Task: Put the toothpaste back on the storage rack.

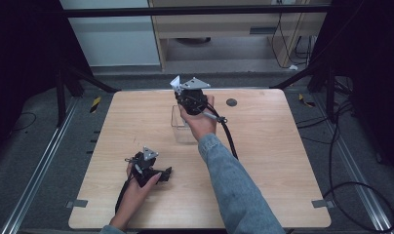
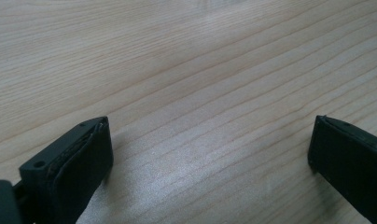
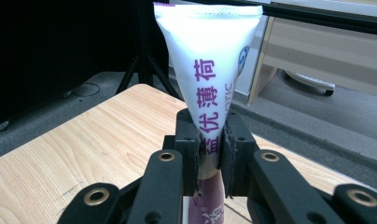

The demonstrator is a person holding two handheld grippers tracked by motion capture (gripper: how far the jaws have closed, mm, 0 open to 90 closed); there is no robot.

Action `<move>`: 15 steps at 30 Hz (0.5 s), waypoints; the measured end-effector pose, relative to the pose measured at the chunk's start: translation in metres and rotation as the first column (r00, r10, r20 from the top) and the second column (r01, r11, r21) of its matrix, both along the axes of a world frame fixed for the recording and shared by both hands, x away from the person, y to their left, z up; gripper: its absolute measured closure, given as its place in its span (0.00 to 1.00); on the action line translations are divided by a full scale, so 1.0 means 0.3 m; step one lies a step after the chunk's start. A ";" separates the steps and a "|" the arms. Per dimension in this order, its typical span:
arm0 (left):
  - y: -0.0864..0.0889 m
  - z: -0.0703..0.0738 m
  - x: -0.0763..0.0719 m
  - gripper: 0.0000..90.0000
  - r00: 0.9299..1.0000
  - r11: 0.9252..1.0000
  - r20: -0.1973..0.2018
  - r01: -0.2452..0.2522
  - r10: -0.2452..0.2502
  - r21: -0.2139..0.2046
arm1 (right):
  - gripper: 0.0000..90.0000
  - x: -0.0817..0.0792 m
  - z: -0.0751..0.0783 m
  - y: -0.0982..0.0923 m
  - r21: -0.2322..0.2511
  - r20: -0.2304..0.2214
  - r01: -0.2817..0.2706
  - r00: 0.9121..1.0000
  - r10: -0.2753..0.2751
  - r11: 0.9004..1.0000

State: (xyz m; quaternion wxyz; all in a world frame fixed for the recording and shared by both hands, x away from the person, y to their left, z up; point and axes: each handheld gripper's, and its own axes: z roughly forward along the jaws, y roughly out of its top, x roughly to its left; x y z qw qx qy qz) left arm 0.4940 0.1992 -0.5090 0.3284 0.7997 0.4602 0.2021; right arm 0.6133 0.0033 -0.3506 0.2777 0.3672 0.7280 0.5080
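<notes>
My right gripper (image 3: pixel 209 161) is shut on a white tube (image 3: pixel 209 65) with purple lettering, pinched near its lower part, the flat crimped end pointing up. In the high view the right gripper (image 1: pixel 191 100) hovers over a clear plastic container (image 1: pixel 178 126) near the table's far middle, and the tube's white end (image 1: pixel 176 84) sticks up beside its grey plate. My left gripper (image 1: pixel 162 174) rests low at the table's near left, held by a hand. In the left gripper view its jaws stand wide apart over bare wood, the left gripper (image 2: pixel 210 144) holding nothing.
A light wooden table (image 1: pixel 263 161) carries a small dark round disc (image 1: pixel 231 102) near its far edge. A black cable (image 1: pixel 230 139) trails from the right gripper along the denim sleeve. Dark stands and metal rails flank the table.
</notes>
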 end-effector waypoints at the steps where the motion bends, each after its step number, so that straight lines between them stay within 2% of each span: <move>1: -0.001 0.000 0.000 0.00 1.000 1.000 0.001 -0.002 0.002 -0.003 | 0.88 0.001 -0.003 0.001 -0.002 -0.004 0.002 1.000 -0.002 1.000; 10: -0.001 0.000 0.000 0.00 1.000 1.000 0.001 -0.002 0.002 -0.002 | 0.88 0.008 -0.063 -0.001 -0.030 -0.039 0.013 0.999 -0.015 0.999; 15: -0.001 0.000 0.000 0.00 1.000 1.000 0.001 -0.002 0.002 -0.003 | 0.88 0.010 -0.087 -0.001 -0.043 -0.040 0.022 0.999 -0.024 0.999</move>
